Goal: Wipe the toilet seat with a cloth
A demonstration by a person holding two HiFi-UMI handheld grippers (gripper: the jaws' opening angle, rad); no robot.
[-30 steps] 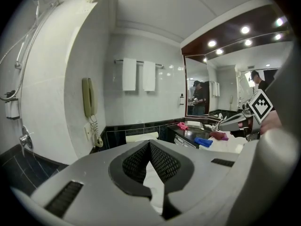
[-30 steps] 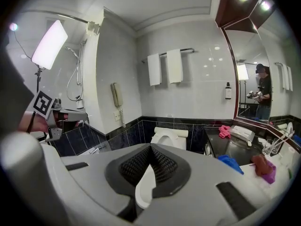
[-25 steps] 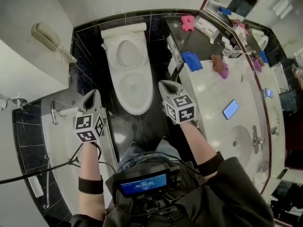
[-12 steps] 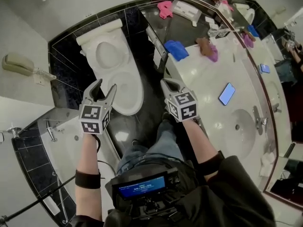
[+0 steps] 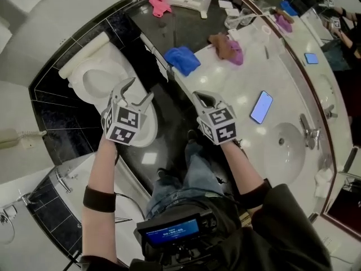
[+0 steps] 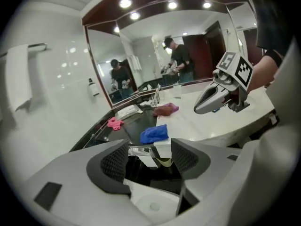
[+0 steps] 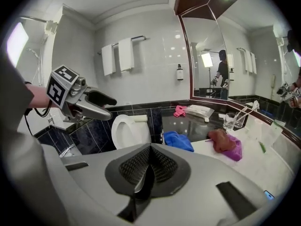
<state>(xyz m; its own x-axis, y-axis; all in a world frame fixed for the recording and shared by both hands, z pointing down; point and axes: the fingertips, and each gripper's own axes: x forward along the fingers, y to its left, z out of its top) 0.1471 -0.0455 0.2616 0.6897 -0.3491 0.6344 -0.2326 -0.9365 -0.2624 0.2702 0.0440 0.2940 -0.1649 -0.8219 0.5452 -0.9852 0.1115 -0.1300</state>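
Head view: one toilet [image 5: 95, 82], one blue cloth [image 5: 181, 59].

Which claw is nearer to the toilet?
Left. The left claw hangs over the front of the toilet; the right claw is off to the side, by the counter edge.

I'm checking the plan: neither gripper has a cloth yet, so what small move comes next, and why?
Probably move the left gripper toward the blue cloth on the counter. Its jaws have just been opening, nothing is between them, and they face that cloth; the right gripper is shut and empty.
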